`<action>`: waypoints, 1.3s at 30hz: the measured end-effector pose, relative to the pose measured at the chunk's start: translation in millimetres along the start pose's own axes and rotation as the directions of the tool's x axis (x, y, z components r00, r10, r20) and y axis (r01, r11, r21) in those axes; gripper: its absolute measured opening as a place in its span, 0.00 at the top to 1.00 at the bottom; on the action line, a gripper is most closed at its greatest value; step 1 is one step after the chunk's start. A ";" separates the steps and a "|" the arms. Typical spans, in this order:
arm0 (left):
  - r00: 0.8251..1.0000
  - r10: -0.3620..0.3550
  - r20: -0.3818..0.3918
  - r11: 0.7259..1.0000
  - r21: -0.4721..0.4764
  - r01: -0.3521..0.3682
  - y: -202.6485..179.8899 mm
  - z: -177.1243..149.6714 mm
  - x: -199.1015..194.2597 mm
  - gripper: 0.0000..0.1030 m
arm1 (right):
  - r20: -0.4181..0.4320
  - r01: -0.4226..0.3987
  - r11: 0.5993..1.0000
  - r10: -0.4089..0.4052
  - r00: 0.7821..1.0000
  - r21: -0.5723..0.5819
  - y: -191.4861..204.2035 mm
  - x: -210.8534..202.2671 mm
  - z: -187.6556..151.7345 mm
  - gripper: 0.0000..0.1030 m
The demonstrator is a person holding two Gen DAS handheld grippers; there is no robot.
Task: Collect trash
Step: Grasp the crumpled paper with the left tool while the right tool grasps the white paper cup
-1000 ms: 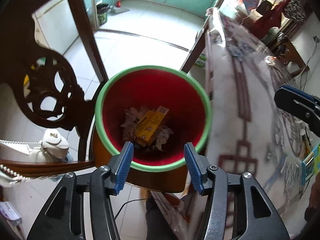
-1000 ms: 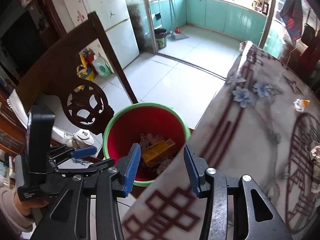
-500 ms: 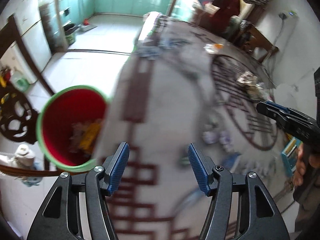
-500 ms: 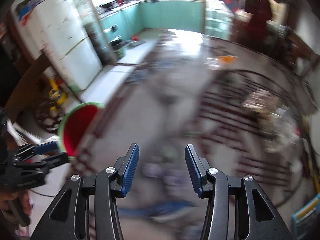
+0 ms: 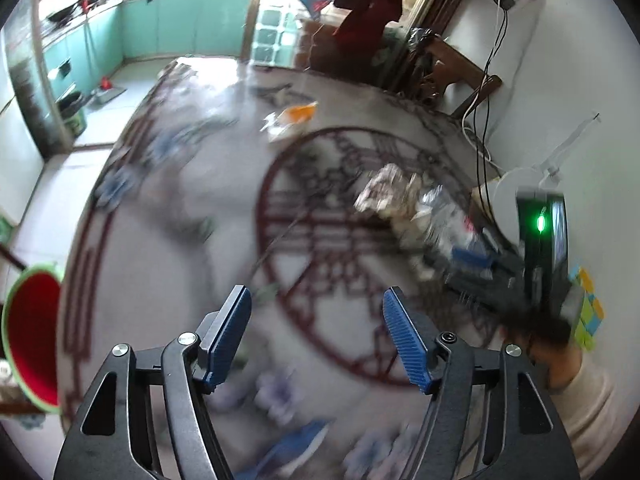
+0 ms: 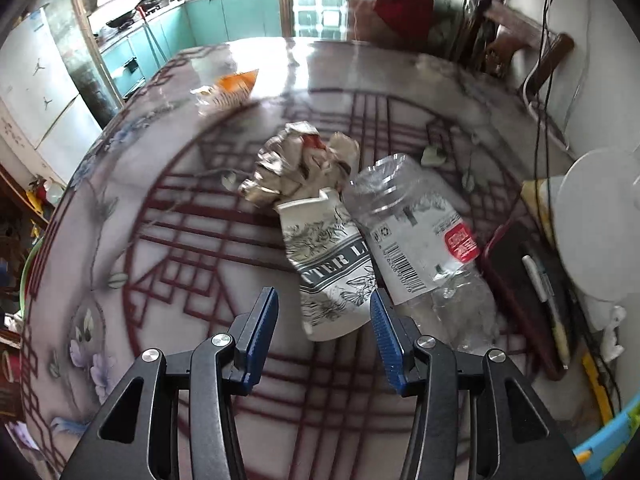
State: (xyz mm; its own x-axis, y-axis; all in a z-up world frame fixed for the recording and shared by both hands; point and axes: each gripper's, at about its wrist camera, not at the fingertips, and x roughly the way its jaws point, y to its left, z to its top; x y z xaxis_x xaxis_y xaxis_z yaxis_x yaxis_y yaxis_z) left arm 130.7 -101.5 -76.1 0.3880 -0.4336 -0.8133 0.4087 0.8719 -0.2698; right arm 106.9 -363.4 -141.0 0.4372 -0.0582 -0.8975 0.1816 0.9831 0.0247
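On the round patterned table (image 6: pixel 168 264) lie a crushed printed paper cup (image 6: pixel 332 264), a crumpled wad of paper (image 6: pixel 296 168) and a flattened clear plastic bottle (image 6: pixel 424 240), side by side. An orange-and-white wrapper (image 6: pixel 232 88) lies farther back. My right gripper (image 6: pixel 324 324) hovers open just short of the cup, nothing between its fingers. My left gripper (image 5: pixel 316 340) hangs over the table with its jaws opening and empty. In the blurred left wrist view the trash pile (image 5: pixel 404 200) and the wrapper (image 5: pixel 296 116) show ahead, the right gripper (image 5: pixel 472 260) beside the pile. The red bin with a green rim (image 5: pixel 32 336) stands at the table's left edge.
A dark red notebook with a pen (image 6: pixel 524 284) and a white round lamp base (image 6: pixel 600 224) sit at the table's right side, with cables (image 6: pixel 540 80) behind. A sleeve and hand (image 5: pixel 580 396) show at the right. A wooden chair (image 5: pixel 460 68) stands beyond the table.
Both grippers have swung right from above the red bin to over the table. The bin has slid to the left edge of view. The left jaws stand wider than before.
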 end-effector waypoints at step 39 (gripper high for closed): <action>0.999 0.038 -0.007 0.998 0.060 -0.037 -17.8 0.8 30.3 0.68 | 0.137 -0.225 0.966 0.207 0.969 0.128 0.7 -84.6 -28.1 0.62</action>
State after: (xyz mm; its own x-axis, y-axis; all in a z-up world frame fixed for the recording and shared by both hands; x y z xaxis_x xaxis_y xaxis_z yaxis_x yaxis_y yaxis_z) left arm 135.8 -130.4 -95.5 0.3970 -0.3987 -0.8267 0.4429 0.8721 -0.2080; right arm 45.2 -352.9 -77.4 0.5816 0.1233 -0.8041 0.1903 0.9404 0.2818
